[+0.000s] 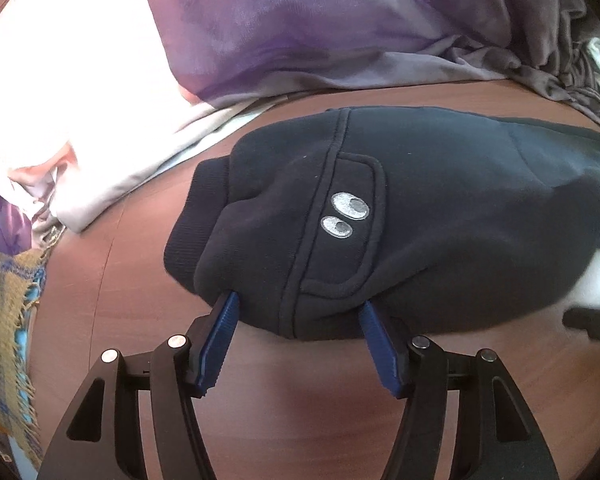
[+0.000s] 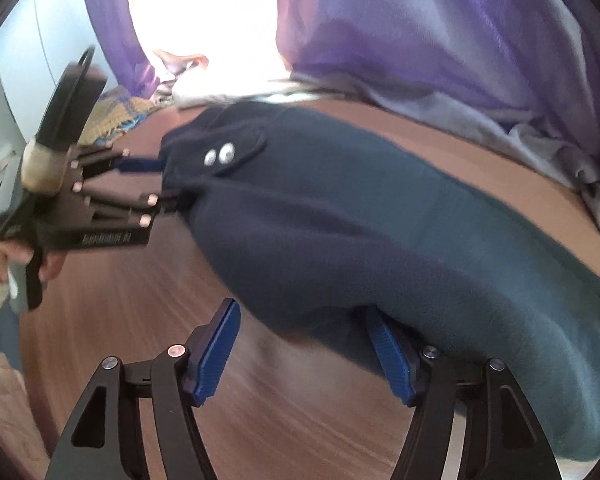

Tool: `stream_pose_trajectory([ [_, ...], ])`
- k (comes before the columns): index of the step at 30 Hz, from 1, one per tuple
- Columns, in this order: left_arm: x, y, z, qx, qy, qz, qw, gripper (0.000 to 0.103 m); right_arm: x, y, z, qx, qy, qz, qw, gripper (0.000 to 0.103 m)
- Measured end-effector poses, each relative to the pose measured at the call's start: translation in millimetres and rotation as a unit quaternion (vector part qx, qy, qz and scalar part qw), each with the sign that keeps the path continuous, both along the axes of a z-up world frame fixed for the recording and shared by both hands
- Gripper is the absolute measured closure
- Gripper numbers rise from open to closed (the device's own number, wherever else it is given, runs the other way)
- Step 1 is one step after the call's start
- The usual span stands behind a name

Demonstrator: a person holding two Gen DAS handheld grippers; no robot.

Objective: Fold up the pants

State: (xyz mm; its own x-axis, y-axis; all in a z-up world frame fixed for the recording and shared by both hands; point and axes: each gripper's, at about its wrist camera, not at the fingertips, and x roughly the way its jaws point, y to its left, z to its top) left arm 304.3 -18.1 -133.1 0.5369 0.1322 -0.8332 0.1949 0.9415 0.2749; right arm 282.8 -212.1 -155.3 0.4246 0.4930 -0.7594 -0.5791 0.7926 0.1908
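Dark navy sweatpants (image 1: 440, 216) lie folded lengthwise on the brown wooden table (image 1: 292, 392), with a pocket bearing two embroidered white eyes (image 1: 344, 216). My left gripper (image 1: 298, 304) is open, its blue fingertips (image 1: 228, 308) pushed against the near edge of the pants on both sides of a seam. In the right wrist view the pants (image 2: 380, 232) stretch from upper left to lower right. My right gripper (image 2: 300, 314) is open at their near edge, its right fingertip (image 2: 380, 332) tucked under the fabric. The left gripper (image 2: 156, 182) shows there at the pants' left end.
A pile of purple and grey cloth (image 1: 320, 28) and white cloth (image 1: 100, 168) lies behind the pants. A yellow-blue woven cloth (image 1: 8, 320) hangs at the table's left edge. A person's hand (image 2: 4, 256) holds the left gripper.
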Motion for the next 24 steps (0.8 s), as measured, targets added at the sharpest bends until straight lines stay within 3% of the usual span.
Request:
stream_pose_trajectory([
  [9, 7, 20, -6, -0.033, 0.021, 0.032, 0.9987, 0.038, 1, 17, 0, 0.000, -0.010, 0.012, 1.000, 0.036],
  [14, -6, 12, -9, 0.006, 0.007, 0.021, 0.9997, 0.039, -24, 29, 8, -0.025, -0.020, 0.049, 0.998, 0.037],
  [16, -11, 12, -12, 0.010, 0.008, 0.017, 0.9998, 0.039, -39, 36, 13, -0.050, -0.040, 0.068, 0.996, 0.037],
  [19, -16, 14, -18, 0.007, 0.016, 0.018, 0.9997, 0.039, -55, 44, 15, -0.049, -0.037, 0.095, 0.994, 0.037],
  [24, -24, 22, -16, 0.006, 0.012, 0.025, 0.9996, 0.039, -57, 38, 21, -0.041, -0.036, 0.065, 0.996, 0.037],
])
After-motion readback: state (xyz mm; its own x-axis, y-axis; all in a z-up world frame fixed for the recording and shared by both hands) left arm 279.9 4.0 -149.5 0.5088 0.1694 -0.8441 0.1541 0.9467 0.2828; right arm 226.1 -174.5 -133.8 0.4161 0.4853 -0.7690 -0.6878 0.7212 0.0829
